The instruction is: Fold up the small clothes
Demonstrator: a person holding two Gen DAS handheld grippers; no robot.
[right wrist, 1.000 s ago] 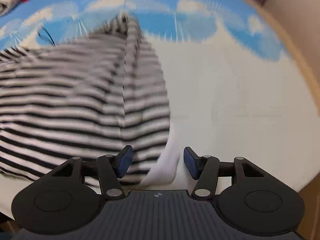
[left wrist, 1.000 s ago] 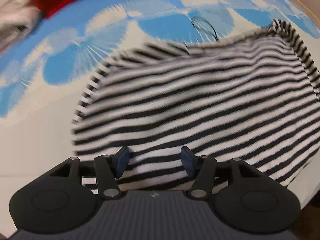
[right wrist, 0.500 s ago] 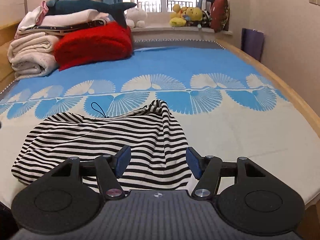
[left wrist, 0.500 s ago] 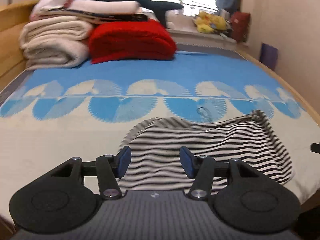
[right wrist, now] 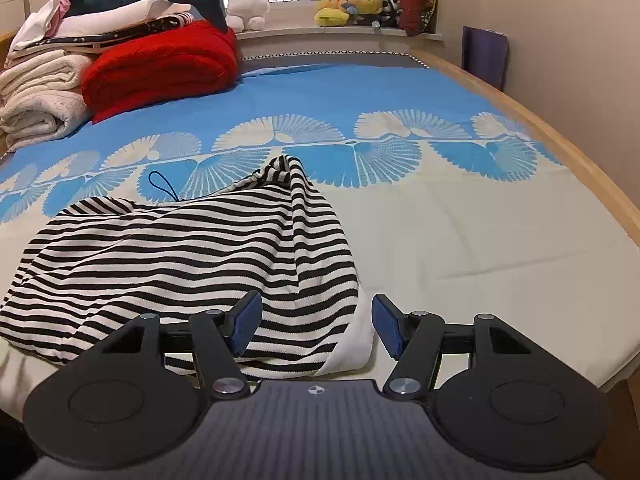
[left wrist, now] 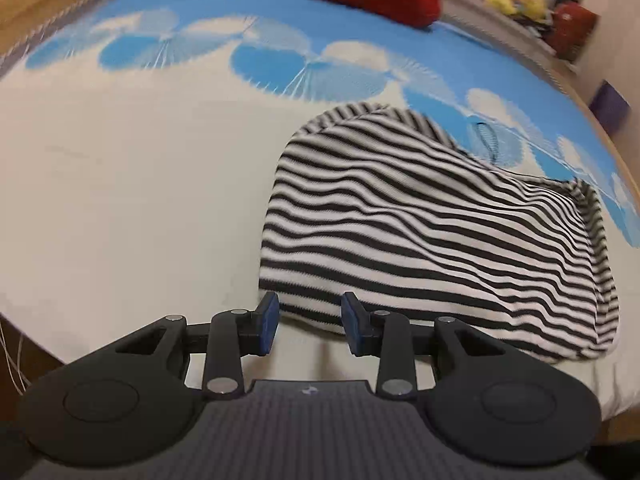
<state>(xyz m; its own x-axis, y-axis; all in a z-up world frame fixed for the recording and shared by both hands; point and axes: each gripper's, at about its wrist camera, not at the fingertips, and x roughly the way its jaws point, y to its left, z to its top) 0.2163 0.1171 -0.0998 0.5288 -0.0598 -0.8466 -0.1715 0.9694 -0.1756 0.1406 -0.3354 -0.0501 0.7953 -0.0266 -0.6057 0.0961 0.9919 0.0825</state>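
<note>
striped garment (right wrist: pixel 180 264) on bed (right wrist: pixel 480 240), both claws apart, left (left wrist: pixel 308 322) perhaps just closing

Black-and-white striped garment (right wrist: pixel 180 264), rumpled and loosely folded, on the bedsheet (right wrist: pixel 460 240)

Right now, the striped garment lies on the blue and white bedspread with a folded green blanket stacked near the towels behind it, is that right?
Not quite: the folded blanket is red, as the right wrist view shows. The striped garment does lie on the blue and white bedspread, with the towels behind it.
</note>
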